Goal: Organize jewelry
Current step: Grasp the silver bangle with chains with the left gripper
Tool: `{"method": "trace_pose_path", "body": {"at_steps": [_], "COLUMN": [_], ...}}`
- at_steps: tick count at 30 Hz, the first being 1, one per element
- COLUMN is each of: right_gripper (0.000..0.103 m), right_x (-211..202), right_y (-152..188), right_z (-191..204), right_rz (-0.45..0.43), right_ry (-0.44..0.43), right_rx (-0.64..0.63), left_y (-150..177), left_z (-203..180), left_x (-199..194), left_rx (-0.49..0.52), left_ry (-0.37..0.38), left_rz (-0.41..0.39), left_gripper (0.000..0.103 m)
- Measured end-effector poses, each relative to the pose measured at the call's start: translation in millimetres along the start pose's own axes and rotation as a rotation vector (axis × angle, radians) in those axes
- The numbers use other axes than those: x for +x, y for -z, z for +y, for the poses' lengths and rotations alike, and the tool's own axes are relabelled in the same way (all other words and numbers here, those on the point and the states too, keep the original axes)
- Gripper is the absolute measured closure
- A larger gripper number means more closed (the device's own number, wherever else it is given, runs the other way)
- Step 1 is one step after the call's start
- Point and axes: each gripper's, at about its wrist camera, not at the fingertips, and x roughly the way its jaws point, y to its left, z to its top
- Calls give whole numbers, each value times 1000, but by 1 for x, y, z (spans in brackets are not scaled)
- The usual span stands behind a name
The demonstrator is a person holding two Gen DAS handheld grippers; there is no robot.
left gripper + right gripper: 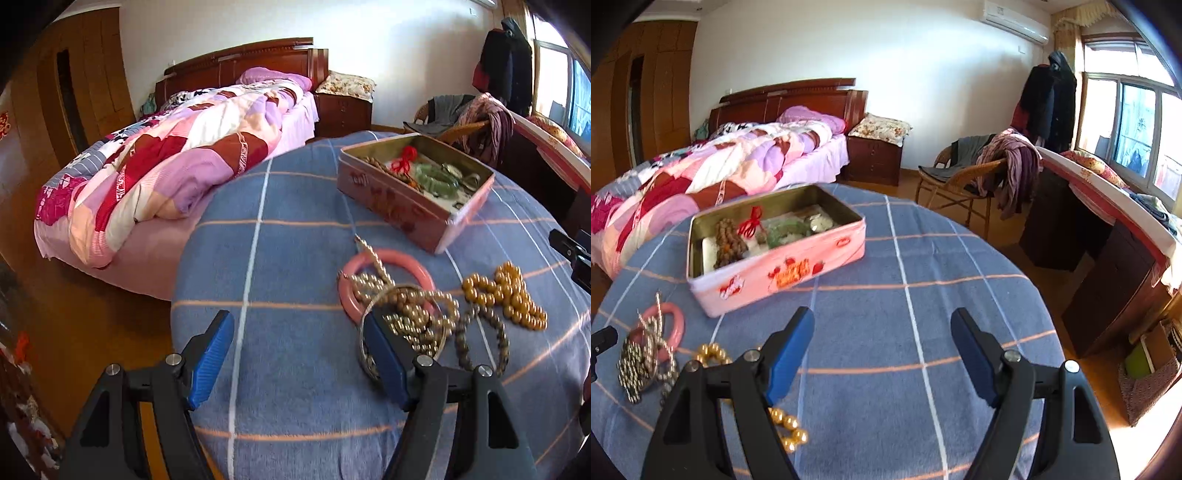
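An open pink tin stands on the round table's blue checked cloth. Inside lie brown beads, a red tassel and a green bangle. Loose on the cloth are a pink bangle, a heap of silvery beads, an amber bead string and a dark bead strand. My left gripper is open, its right finger over the heap's edge. My right gripper hangs open over bare cloth, the amber beads partly behind its left finger.
Left of the table is a bed with a patchwork quilt. A wicker chair draped with clothes stands beyond the table. A dark desk runs under the window on the right. Wooden floor surrounds the table.
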Motion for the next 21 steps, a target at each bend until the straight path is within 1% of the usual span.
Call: {"method": "trace_pose_path", "body": {"at_steps": [4,6,8,9,10,11,12,13,15,18,21], "right_gripper": [24,24,24,24,24,24,24,24,24,24,24], "right_x": [-5,-5,-6,-7,-8,-8,-9,-9,-8,-9,-9], "right_y": [1,3,6,6,6,7,6,6,7,7,8], "right_z": [2,3,5,5,5,5,5,4,3,0,-3], "right_rz": [-21,-14,-9,-10,-13,-16,-17,-17,-14,-16,-15], "right_ry": [-3,-13,-24,-26,-28,-28,-28,-28,-31,-38,-42], "right_rx": [-1,-4,-3,-3,-2,-1,1,3,11,24,41], "left_y": [1,1,0,0,-1,-2,-3,-4,-4,-2,-4], "left_z": [-8,-15,-18,-19,-19,-18,-18,-19,-25,-28,-26], "left_x": [4,12,15,17,18,18,19,19,17,6,-10], "left_rx": [31,61,68,70,63,53,39,36,62,52,32], "left_ry": [25,25,37,40,59,85,131,146,129,188,221], "left_rz": [-1,27,39,47,48,55,65,68,57,31,-14], "left_gripper": [32,45,49,57,62,77,95,95,99,100,100]}}
